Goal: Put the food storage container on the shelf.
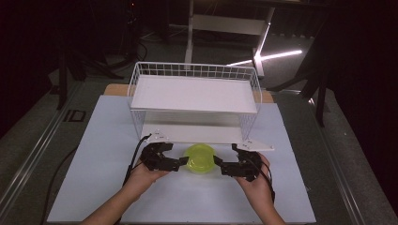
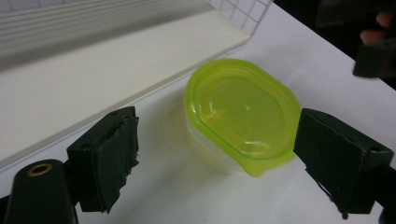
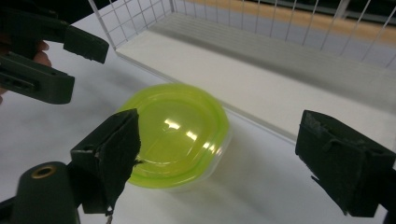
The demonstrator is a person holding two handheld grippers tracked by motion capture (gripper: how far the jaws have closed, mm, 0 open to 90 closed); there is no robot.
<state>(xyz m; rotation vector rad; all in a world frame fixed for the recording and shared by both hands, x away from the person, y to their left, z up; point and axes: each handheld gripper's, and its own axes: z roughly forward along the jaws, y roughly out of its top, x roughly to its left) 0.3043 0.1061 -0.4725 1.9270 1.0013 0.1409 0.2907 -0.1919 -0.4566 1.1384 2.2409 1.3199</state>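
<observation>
Item: clear tub with yellow-green lid (image 1: 200, 159), lidded, upright. It stands on the white counter (image 1: 103, 178) at the near middle, just in front of the wire shelf rack (image 1: 195, 101) and its low white shelf board (image 2: 93, 79).

Left tool (image 1: 184, 160): jaws spread, nothing gripped. In the left gripper view the tub lies between the two pads; the right-hand pad (image 2: 336, 158) looks to sit at the lid's edge, the other stands apart.

Right tool (image 1: 217, 162): jaws wide, empty, at the tub's right side. In the right gripper view one pad (image 3: 109, 149) overlaps the lid; whether it touches cannot be told.

Step in hand, as judged: both tools flank the tub, ready to take hold; no grip made yet.

Next move calls for: one tool to close across the tub's body or lid rim, squarely, so it does not skid on the smooth counter.

Edges and room: shelf board's front edge lies close on the far side. Open counter left, right and near.
</observation>
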